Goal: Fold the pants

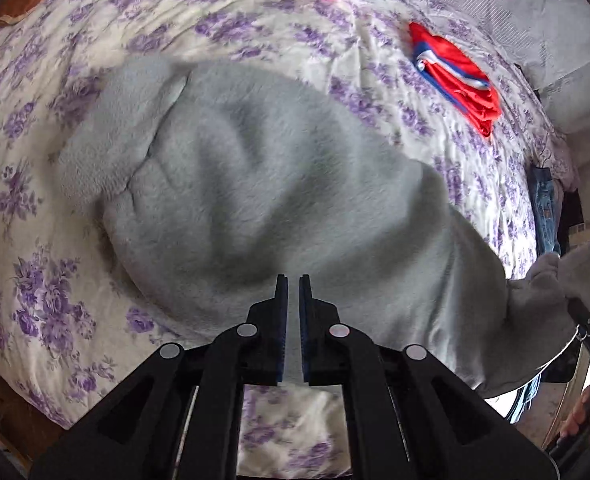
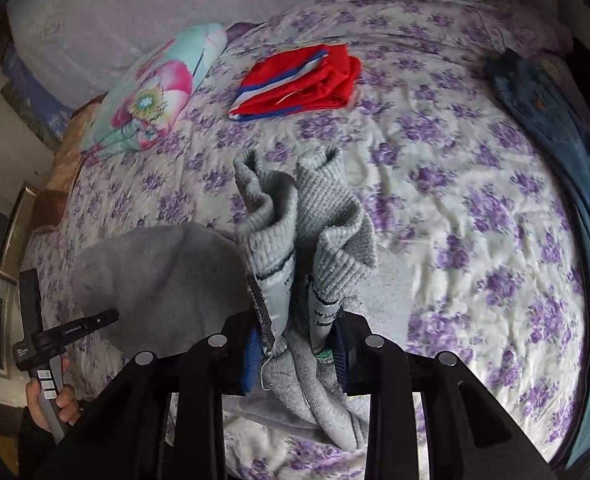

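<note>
Grey fleece pants [image 1: 263, 184] lie across the floral bedspread [image 1: 47, 280], fuzzy inside out, one end lifted at the right edge. My left gripper [image 1: 293, 280] hovers over the pants near the bed's front edge, jaws nearly together with a thin gap and nothing between them. My right gripper [image 2: 299, 320] is shut on the bunched ribbed cuffs of the grey pants [image 2: 295, 232] and holds them up above the bed. The right gripper also shows at the far right of the left wrist view [image 1: 587, 320].
Folded red shorts with blue and white stripes [image 1: 455, 76] [image 2: 299, 80] lie further back on the bed. A floral pillow [image 2: 155, 92] sits at the back. Blue jeans [image 2: 555, 128] lie along the bed's right edge.
</note>
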The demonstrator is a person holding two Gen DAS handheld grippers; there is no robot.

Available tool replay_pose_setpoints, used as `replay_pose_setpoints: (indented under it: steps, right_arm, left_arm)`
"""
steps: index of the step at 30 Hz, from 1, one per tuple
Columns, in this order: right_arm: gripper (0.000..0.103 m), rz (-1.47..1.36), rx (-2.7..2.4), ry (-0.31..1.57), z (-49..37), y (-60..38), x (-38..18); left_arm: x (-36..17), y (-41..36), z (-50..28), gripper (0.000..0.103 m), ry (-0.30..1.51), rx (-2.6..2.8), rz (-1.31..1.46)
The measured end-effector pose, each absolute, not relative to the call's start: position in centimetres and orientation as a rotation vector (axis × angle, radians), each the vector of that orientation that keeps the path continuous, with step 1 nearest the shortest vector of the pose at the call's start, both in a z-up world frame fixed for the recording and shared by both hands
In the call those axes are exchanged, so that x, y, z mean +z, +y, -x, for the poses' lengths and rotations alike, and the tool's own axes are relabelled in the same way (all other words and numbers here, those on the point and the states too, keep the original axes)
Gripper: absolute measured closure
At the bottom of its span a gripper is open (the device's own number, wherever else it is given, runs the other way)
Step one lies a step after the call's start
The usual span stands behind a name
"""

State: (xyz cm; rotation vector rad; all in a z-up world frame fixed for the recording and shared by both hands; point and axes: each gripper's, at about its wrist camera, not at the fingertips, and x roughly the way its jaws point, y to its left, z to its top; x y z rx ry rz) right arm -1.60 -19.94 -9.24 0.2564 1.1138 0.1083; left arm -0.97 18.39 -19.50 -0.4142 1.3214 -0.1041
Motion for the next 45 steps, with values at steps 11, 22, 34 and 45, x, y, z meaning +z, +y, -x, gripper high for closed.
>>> replay_pose_setpoints:
  steps: [11,22,34,45]
  right_arm:
    - [0.079,-0.044,0.236,1.238,-0.8,-7.3,-16.6]
    - [0.042,-0.08,0.469,1.362,-0.2,-5.5,-15.3]
    - [0.086,0.013,0.384,1.384,-3.8,-5.3,-20.6]
    - [0.067,-0.095,0.429,1.27,-1.9,-7.8,-12.4]
  left_arm:
    - [-22.0,19.4,0.6,0.1,1.357,-0.183,0.43]
    - [-22.0,19.6,-0.1,0.1,1.362,-0.22,0.42]
    - [-15.8,25.9,4.4,0.061,1.22,-0.096,0.485]
    - [-19.1,31.0,6.1,0.039,1.272,-0.073,0.726]
